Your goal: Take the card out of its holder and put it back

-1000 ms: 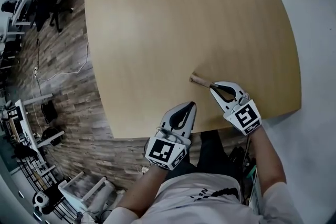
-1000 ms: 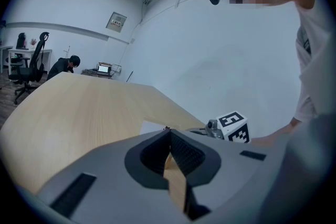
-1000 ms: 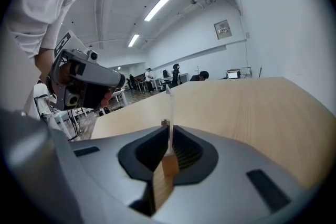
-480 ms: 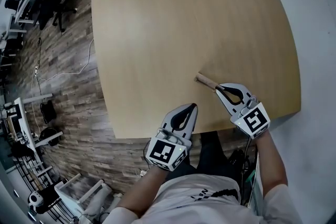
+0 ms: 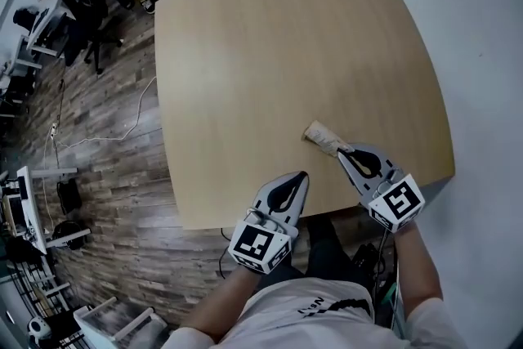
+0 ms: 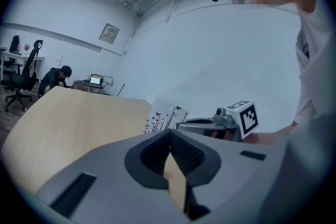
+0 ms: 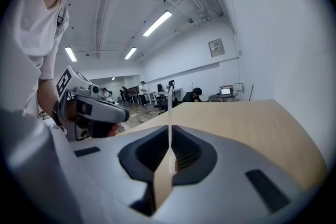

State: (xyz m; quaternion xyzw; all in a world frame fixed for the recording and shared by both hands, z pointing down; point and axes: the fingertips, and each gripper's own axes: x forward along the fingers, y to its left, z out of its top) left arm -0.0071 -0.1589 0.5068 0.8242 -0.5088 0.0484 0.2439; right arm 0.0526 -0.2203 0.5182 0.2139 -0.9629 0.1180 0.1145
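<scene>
1. The left hand-held gripper [image 5: 301,176] is at the near edge of the counter [image 5: 261,45]. It points away from the person. Its cube end hangs out past the edge.
2. Its jaws are pressed together. Nothing is between them.
3. The right hand-held gripper [image 5: 343,153] is just to the right of it, near the counter's right corner. It points up and to the left, toward the middle of the counter.
4. Its jaws are clamped on the card [image 5: 324,136]. The card sticks out past the tips.
5. In the right gripper view the card is seen from its edge. It is a thin line standing straight up between the jaws.
6. In the left gripper view the card is white with little black marks, and it leans a bit.
7. No view shows if the card touches the counter.
8. Both forearms [image 5: 415,257] reach forward from a white shirt [image 5: 310,315], one behind each cube.
9. One second ago the card looked like a thin brown strip in the head view. Now more of its flat side shows, so it looks wider.
10. The right hand-held gripper now sits a little more to the right and lower in the head view. The left one is in almost the same spot.
11. More of the far side of the counter shows now.
</scene>
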